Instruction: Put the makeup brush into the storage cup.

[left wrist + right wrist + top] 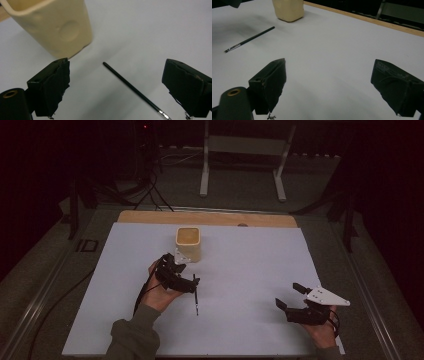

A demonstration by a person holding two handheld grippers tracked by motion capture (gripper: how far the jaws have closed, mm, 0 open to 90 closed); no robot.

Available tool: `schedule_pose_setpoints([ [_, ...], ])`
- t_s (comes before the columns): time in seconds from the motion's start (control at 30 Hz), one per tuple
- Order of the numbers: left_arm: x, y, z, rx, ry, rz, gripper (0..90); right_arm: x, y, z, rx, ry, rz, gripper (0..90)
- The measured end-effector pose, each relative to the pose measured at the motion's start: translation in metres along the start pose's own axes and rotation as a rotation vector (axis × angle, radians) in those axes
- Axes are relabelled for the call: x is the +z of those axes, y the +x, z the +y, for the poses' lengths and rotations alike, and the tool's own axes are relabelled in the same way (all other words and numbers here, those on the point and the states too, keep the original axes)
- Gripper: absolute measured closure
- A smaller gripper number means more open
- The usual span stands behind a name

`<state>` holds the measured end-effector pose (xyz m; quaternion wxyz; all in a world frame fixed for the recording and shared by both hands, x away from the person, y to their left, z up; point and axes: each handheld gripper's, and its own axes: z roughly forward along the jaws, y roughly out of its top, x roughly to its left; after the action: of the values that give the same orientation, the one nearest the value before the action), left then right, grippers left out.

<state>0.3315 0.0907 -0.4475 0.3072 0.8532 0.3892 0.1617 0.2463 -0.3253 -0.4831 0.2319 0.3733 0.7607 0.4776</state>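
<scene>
Left hand-held gripper [115,87] spread wide over the black pen [133,89] near the cream cup [57,25]; right hand-held gripper [328,87] spread, holding nothing

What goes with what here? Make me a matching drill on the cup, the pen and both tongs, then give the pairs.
Things:
1. cream cup
2. black pen
3. left tongs
4. right tongs

States:
a. open, over the pen
b. upright, towards the far edge
c. lying flat on the white sheet
d. open, over bare sheet

Pairs: 1-b, 2-c, 3-a, 4-d
</scene>
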Motion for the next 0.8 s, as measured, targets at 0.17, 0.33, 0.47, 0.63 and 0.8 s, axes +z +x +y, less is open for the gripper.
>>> schedule_pose_setpoints([
  [0.17,0.004,-0.001,0.003,0.003,0.049,0.008,8.7,0.000,0.000,0.000,-0.001,0.002,0.000,13.0],
  [0.33,0.009,-0.003,0.004,0.001,0.086,0.000,8.7,0.000,0.000,0.000,-0.001,0.002,0.000,13.0],
  [0.47,0.012,-0.003,0.005,-0.002,0.116,-0.001,8.8,0.000,0.000,0.000,-0.001,0.002,0.001,13.0],
  [0.63,0.015,-0.004,0.007,-0.008,0.156,0.005,8.9,0.000,0.000,0.000,-0.001,0.003,0.001,13.0],
  [0.8,0.018,-0.006,0.008,-0.006,0.189,0.005,9.0,0.000,0.000,0.000,-0.002,0.003,0.002,13.0],
])
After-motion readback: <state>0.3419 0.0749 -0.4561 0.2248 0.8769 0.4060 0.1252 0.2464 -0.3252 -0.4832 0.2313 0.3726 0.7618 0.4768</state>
